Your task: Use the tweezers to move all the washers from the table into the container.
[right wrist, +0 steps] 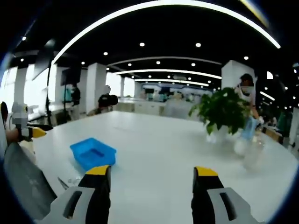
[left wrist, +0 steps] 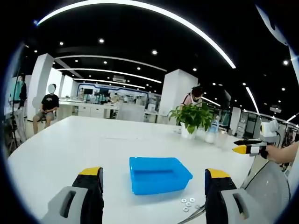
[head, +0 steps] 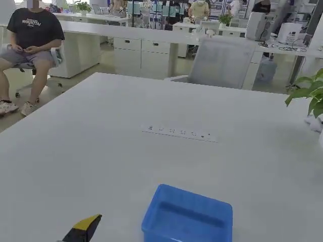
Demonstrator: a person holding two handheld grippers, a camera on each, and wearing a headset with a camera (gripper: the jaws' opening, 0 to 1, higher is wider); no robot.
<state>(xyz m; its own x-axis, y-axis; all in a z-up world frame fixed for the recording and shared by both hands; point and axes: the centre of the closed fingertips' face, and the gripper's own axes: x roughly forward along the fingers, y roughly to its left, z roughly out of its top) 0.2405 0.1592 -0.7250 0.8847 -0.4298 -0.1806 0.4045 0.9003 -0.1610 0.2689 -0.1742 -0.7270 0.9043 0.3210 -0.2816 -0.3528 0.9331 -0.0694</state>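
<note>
The blue container stands on the white table at the near edge of the head view, with one yellow-tipped jaw of my left gripper to its left. My left gripper is open and points at the container. Several small washers lie on the table just right of it, next to the metal tweezers. My right gripper is open with nothing between its jaws. The container, washers and tweezers lie to its left. The right gripper hangs off the table's side.
A flush socket strip is set in the table's middle. A potted plant and a bottle stand at the right end. A grey chair is behind the far edge. A person sits far left.
</note>
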